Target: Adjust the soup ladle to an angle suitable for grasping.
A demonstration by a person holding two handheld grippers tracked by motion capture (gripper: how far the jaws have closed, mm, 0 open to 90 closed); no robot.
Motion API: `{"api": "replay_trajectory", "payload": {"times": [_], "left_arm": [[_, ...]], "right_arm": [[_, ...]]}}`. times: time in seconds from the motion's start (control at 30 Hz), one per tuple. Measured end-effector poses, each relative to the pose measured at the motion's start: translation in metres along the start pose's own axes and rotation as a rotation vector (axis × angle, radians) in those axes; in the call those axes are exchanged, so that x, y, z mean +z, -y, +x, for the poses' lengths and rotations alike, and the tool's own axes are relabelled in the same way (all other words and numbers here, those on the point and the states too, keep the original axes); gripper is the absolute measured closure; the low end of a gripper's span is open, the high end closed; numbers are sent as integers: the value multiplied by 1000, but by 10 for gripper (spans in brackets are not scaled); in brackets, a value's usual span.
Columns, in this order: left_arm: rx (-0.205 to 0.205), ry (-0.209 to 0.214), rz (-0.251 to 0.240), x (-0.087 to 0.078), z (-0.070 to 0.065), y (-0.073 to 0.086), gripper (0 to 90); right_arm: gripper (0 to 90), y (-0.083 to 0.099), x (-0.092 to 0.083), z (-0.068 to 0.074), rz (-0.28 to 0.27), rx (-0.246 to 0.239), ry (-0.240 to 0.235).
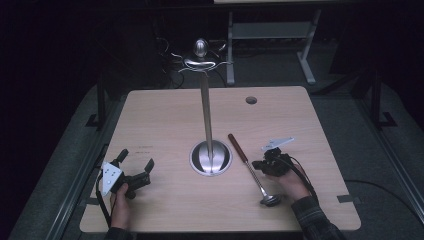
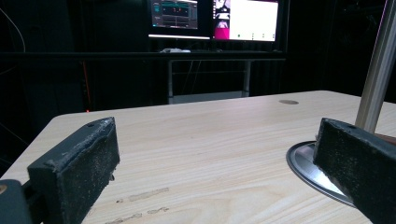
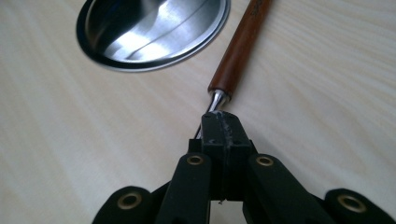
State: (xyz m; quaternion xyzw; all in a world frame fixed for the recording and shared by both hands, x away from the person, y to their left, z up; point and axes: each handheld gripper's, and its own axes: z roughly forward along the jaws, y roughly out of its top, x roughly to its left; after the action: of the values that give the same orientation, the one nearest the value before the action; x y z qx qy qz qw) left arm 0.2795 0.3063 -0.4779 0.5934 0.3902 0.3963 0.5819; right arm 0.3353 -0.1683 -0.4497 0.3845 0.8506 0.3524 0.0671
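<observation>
The desk (image 1: 165,115) is pale wood grain with rounded corners, bare along its far and left edges. Near its middle stands a steel stand (image 1: 206,115): a round polished base, a slim pole, hooked arms on top. A ladle (image 1: 248,167) with a brown wooden handle lies just right of the base, its bowl toward the near edge. The right gripper (image 3: 219,122) is clamped on its metal shank. The left gripper (image 1: 136,162), near the near-left corner, gapes wide.
</observation>
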Motion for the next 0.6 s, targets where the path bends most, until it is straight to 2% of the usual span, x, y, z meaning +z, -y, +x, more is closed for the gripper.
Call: {"api": "replay_trajectory", "payload": {"times": [0.2, 0.3, 0.6], "left_arm": [[-1, 0, 1, 0, 0, 0, 0], [-2, 1, 0, 0, 0, 0, 0], [-1, 2, 1, 0, 0, 0, 0]], "right_arm": [[896, 5, -12, 12, 85, 4, -40], [896, 6, -14, 19, 142, -16, -47], [896, 3, -6, 34, 268, -44, -53]]}}
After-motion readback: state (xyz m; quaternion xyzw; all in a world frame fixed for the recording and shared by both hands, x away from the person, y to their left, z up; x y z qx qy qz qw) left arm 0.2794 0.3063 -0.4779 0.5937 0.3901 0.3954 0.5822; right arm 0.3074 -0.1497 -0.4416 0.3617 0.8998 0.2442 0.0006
